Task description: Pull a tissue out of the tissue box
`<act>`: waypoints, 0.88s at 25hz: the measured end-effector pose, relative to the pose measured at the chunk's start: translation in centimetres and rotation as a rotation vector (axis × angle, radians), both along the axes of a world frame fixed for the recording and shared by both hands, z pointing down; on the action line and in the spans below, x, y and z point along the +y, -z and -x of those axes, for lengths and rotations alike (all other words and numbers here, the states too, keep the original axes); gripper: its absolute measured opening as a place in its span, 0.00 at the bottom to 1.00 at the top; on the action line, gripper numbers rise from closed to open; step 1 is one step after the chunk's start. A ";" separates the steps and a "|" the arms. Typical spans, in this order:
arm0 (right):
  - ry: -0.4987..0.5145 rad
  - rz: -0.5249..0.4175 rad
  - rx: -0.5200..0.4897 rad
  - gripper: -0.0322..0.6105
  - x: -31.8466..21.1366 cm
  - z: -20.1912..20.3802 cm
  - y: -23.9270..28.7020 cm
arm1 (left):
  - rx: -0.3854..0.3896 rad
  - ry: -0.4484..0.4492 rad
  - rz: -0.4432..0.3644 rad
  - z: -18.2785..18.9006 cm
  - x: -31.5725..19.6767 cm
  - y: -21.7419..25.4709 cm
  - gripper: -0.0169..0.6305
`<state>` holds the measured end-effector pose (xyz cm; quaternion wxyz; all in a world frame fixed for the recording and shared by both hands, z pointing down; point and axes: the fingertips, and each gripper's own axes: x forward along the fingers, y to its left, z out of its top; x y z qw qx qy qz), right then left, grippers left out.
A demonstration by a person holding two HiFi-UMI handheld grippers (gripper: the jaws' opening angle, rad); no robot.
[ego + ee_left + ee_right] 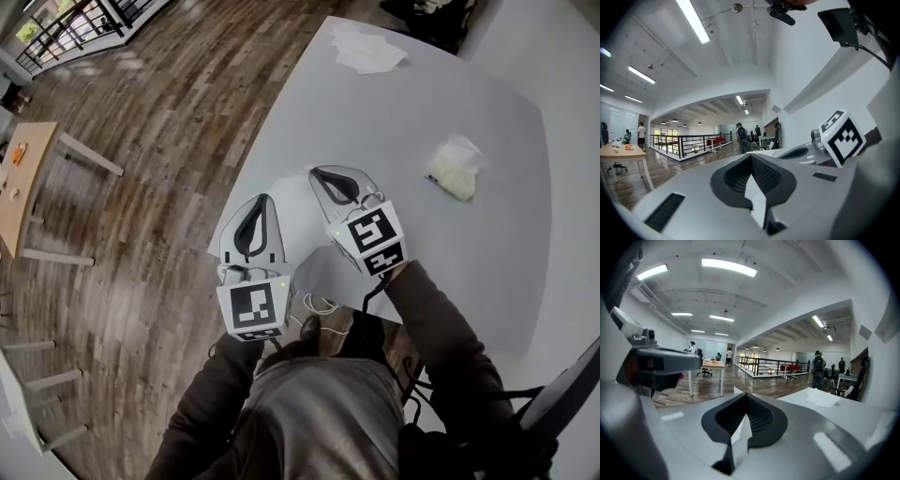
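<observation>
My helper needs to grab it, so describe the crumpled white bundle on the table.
On the large grey table, look toward its right side, beyond the right tongs. The crumpled bundle sits alone there, puffy and yellowish, unlike the flat tissues at the far end.

Wood floor (159, 141), white table (403, 141)

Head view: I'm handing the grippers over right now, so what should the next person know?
The left gripper and the right gripper are each shut on one white tissue, held spread over the near edge of the table. The tissue pack lies on the table to the right, apart from both; loose tissues lie at the far end. Done: a tissue appears already pulled out. Left: probably just setting it down.
</observation>
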<state>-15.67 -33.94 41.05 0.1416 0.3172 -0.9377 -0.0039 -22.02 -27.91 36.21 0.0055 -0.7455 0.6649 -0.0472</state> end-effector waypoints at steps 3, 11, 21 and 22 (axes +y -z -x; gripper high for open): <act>0.030 0.025 0.065 0.05 3.2 1.9 -4.8 | -0.009 0.002 0.006 1.5 1.8 -1.0 0.02; 0.035 0.221 0.155 0.21 10.7 3.2 -13.7 | -0.006 -0.047 0.039 3.4 5.3 -2.7 0.02; -0.233 0.219 -0.088 0.21 14.3 -6.2 -5.9 | 0.041 -0.158 0.042 -1.9 6.2 -2.2 0.02; -0.255 0.200 -0.128 0.21 14.9 -7.3 -3.8 | 0.049 -0.175 0.038 -2.9 6.7 -1.8 0.02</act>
